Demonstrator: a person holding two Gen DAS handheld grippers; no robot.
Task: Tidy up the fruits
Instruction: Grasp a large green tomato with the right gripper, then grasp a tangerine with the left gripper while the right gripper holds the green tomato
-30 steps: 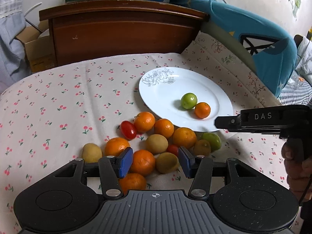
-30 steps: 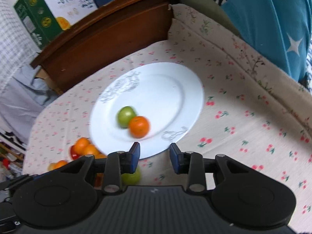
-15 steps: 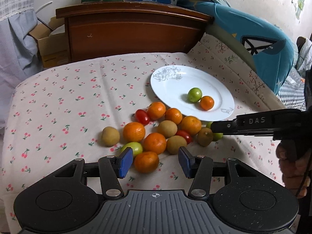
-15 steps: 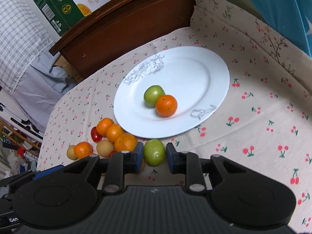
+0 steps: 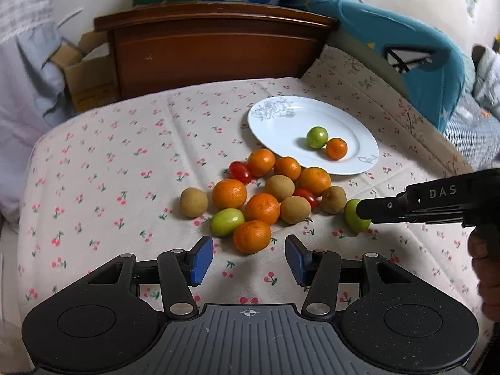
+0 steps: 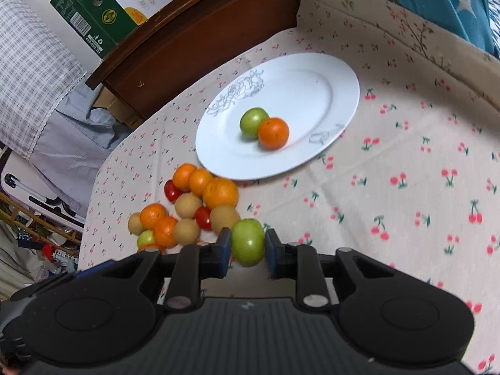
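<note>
The cherry-print tablecloth is covering the whole work surface, and the white plate is sitting at about 1 o'clock from the fruit pile, already carrying one green fruit touching one orange. The pile, a mix of oranges, brown fruits, red tomatoes and a green one, is lying just off the plate's near rim. The left gripper is hovering with its blue pads spread and nothing between them, the nearest orange sitting just beyond the tips at 12 o'clock. The right gripper is pinching the green tomato at the pile's 3 o'clock edge, both pads pressing on its flanks while it appears to be resting on the cloth. Probable faults from here: the smooth, rounded skin is offering little purchase, so the tomato could be slipping out during the lift; excess squeeze could be bruising it; a neighbouring brown fruit touching it could be rolling away. Setting it down too fast could be knocking the two plated fruits off. Legible writing: "DAS" on the right gripper's side; the green carton is showing a barcode and Chinese characters, otherwise unreadable.
</note>
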